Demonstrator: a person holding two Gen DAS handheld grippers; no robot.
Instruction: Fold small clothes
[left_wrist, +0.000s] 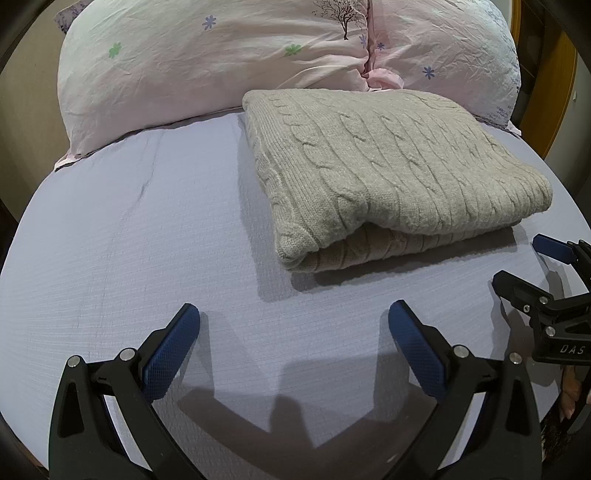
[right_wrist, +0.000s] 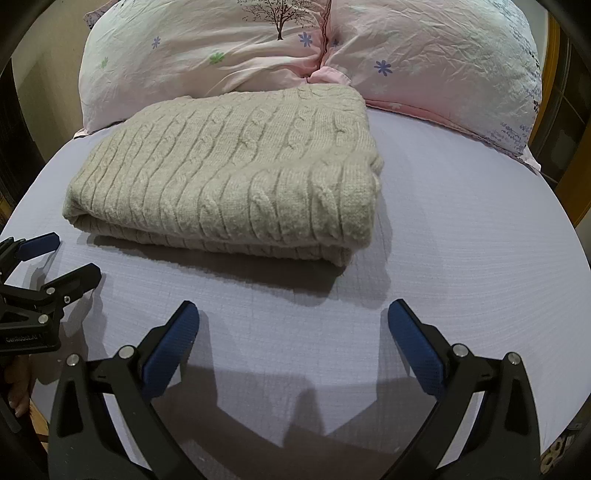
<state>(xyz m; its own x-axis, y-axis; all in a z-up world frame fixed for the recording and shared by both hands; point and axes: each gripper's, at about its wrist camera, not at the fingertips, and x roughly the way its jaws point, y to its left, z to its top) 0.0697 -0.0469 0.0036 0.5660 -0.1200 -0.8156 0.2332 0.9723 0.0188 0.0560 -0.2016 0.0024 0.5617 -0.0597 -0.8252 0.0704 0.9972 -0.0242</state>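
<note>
A beige cable-knit sweater (left_wrist: 388, 170) lies folded into a thick rectangle on the lilac bedsheet (left_wrist: 129, 240); it also shows in the right wrist view (right_wrist: 229, 173). My left gripper (left_wrist: 293, 325) is open and empty, above the sheet a little in front of the sweater's left front corner. My right gripper (right_wrist: 293, 325) is open and empty, in front of the sweater's right front corner. Each gripper shows at the edge of the other's view: the right one (left_wrist: 524, 266) and the left one (right_wrist: 70, 258), both open and apart from the sweater.
Two pink floral pillows (left_wrist: 221, 62) (left_wrist: 450, 55) lie behind the sweater against the head of the bed. Wooden furniture (left_wrist: 561, 92) stands at the right beyond the bed. Bare sheet (right_wrist: 461, 221) lies on both sides of the sweater.
</note>
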